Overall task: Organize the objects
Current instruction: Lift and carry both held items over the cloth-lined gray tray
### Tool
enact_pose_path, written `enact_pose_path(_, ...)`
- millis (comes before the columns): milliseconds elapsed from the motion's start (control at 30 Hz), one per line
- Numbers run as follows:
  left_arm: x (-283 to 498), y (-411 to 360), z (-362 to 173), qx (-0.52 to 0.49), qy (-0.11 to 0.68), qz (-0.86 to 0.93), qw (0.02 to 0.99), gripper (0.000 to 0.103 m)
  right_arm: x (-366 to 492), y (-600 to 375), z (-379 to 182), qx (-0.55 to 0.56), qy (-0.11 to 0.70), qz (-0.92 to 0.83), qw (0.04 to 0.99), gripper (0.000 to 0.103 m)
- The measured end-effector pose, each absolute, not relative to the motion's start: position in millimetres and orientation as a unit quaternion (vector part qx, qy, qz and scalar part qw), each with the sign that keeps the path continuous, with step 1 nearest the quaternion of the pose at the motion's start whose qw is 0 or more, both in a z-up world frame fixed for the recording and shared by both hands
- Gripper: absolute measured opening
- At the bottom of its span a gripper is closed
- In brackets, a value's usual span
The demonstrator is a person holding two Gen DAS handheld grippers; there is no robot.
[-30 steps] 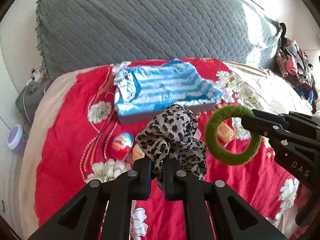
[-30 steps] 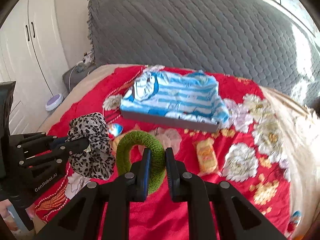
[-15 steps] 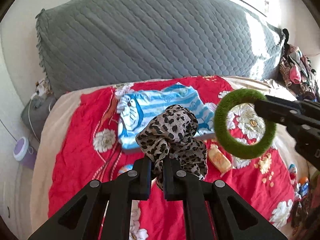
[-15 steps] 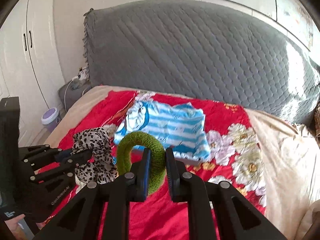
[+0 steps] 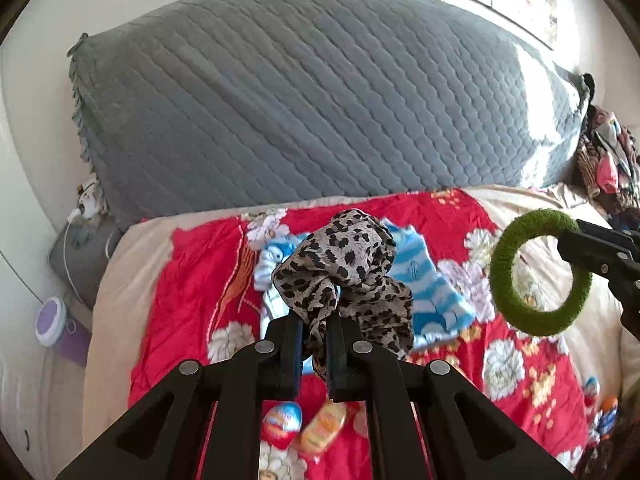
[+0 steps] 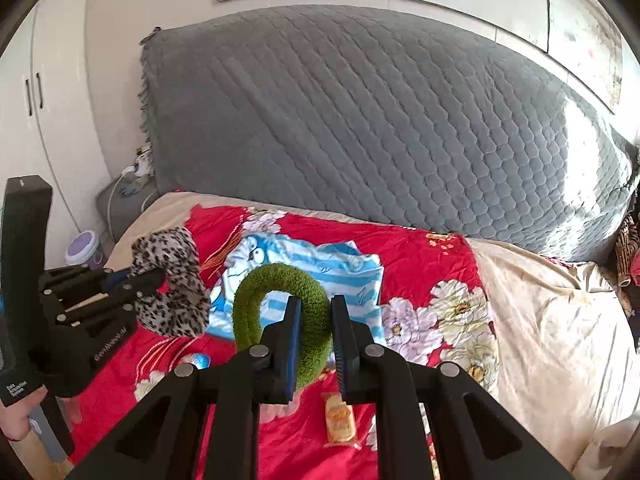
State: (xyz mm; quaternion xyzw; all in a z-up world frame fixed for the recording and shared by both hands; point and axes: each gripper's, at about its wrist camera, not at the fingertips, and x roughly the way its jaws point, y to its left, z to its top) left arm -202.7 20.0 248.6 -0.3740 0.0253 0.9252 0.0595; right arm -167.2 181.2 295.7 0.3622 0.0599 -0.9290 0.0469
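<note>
My left gripper (image 5: 314, 320) is shut on a leopard-print scrunchie (image 5: 348, 268) and holds it in the air above the red floral bedspread (image 5: 192, 280). The scrunchie also shows in the right wrist view (image 6: 172, 284), with the left gripper (image 6: 152, 278) at the left. My right gripper (image 6: 314, 308) is shut on a fuzzy green scrunchie (image 6: 280, 280), also lifted; in the left wrist view the green ring (image 5: 540, 272) hangs from the right gripper (image 5: 572, 236) at the right. A blue striped cartoon-print box (image 6: 328, 276) lies on the bed beyond both.
A large grey quilted pillow (image 5: 320, 100) leans at the head of the bed. A toy egg (image 5: 280, 420) and a yellow snack packet (image 6: 340, 420) lie on the bedspread. A purple-lidded tub (image 5: 52, 316) stands left of the bed; clothes (image 5: 612, 164) pile at the right.
Both grippers have risen and drawn back from the bed with their scrunchies still held. The box and small items now sit lower and farther away in both views.
</note>
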Motion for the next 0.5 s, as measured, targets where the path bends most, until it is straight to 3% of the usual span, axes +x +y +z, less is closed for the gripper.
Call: enact_pose_path(500,-276.5,24.7,211.5,-0.364,0.024,0.927,0.087,0.008,-243.8,180.6,258.3,0.325,0.022,-0.944,0.041,0.015)
